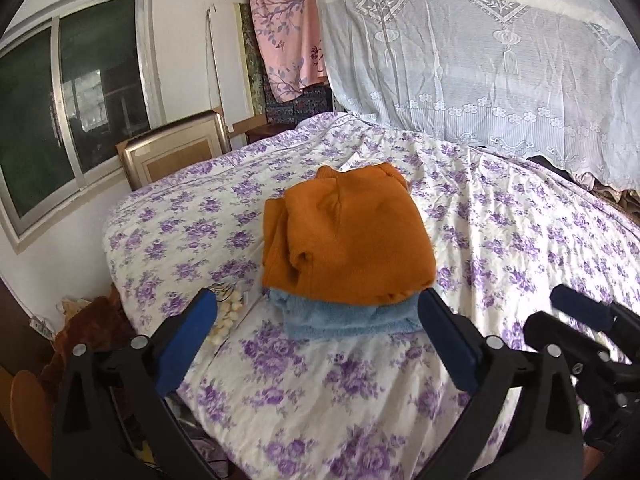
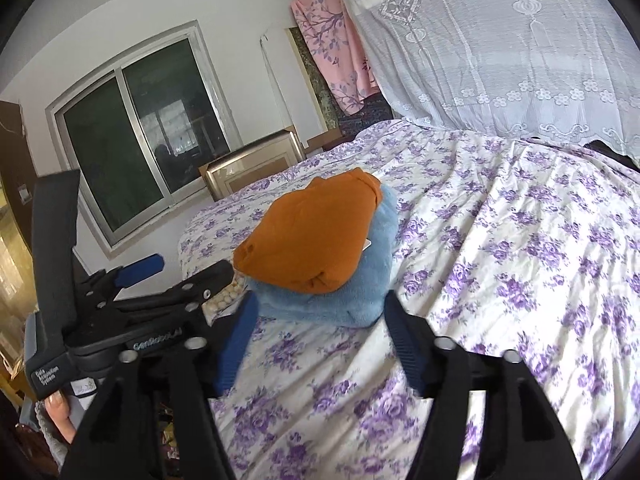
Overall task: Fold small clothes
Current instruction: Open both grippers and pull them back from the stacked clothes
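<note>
A folded orange garment (image 1: pixel 344 236) lies on top of a folded light-blue fluffy garment (image 1: pixel 344 320), stacked on a bed with a purple-flowered sheet (image 1: pixel 320 392). My left gripper (image 1: pixel 318 304) is open, its blue pads wide apart just short of the pile's near edge, with nothing between them. In the right wrist view the same orange garment (image 2: pixel 316 232) rests on the blue one (image 2: pixel 340 304). My right gripper (image 2: pixel 320 302) is open too, holding nothing, just in front of the blue garment. The left gripper (image 2: pixel 196 264) shows beside it on the left.
A white lace net (image 1: pixel 480 60) hangs over the bed's far side, with a pink flowered cloth (image 1: pixel 284 28) behind. A window (image 1: pixel 60 108) and a wooden board (image 1: pixel 176 148) stand at the left. Pale round pieces (image 1: pixel 228 312) lie by the bed's left edge.
</note>
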A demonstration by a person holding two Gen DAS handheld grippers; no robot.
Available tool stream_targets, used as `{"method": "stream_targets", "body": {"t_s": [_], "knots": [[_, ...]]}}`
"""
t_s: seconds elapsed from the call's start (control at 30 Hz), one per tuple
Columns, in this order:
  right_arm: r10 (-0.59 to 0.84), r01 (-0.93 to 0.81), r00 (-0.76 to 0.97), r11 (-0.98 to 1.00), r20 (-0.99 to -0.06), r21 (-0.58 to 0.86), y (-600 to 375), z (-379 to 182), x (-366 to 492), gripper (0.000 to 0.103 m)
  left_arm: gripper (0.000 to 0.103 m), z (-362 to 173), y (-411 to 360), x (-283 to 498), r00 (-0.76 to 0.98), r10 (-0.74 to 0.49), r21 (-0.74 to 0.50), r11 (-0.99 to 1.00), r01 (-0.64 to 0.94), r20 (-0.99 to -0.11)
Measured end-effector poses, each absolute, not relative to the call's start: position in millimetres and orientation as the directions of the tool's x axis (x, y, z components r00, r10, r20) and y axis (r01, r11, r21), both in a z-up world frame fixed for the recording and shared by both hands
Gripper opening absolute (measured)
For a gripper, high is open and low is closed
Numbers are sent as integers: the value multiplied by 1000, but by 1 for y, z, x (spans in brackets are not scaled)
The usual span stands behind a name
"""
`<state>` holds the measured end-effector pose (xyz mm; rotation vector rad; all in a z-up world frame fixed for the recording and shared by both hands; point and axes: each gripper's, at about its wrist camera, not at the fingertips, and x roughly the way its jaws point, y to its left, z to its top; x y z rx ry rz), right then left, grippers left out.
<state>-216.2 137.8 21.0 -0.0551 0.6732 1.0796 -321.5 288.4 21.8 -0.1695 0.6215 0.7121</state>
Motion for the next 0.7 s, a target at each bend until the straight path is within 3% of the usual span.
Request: {"method": "stream_targets", "body": {"t_s": [0.2, 0.43, 0.7], "knots": [[819, -823, 301, 482, -488, 301, 121, 46, -228, 100, 98, 32, 269, -344, 558, 589, 90, 730, -677, -584], [785, -867, 374, 485, -494, 114, 125, 73, -254, 100, 98, 50, 250, -367, 490, 652, 111, 658, -745, -578], [823, -908, 293, 399, -486, 128, 96, 73, -256, 100, 98, 49, 239, -381, 409, 657, 64, 570, -819, -633]]}}
